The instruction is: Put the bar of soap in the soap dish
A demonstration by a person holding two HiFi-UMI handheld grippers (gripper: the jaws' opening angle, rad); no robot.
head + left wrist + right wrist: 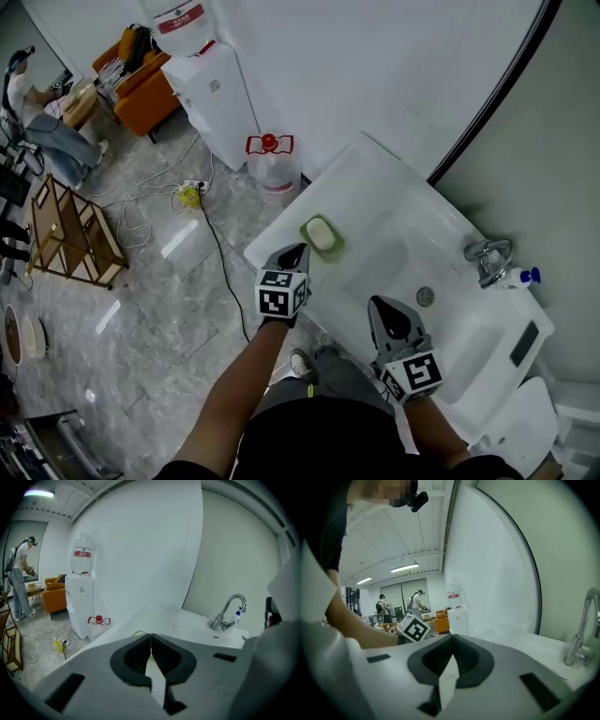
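A pale bar of soap (322, 232) lies in a green soap dish (308, 225) on the left end of the white sink counter (375, 178). My left gripper (300, 251) hovers just in front of the dish with its jaws together and nothing between them. In the left gripper view the jaws (150, 635) meet in a thin line and hide most of the dish. My right gripper (388, 311) is over the front edge of the basin, apart from the dish. Its jaws (451, 654) are also closed and empty.
A chrome faucet (487, 259) and a blue-capped bottle (527, 277) stand at the counter's right, and the drain (425, 296) is in the basin. On the floor to the left are a water jug (270, 165), a white dispenser (217, 94), a cable with a power strip (191, 193) and a wooden rack (70, 234).
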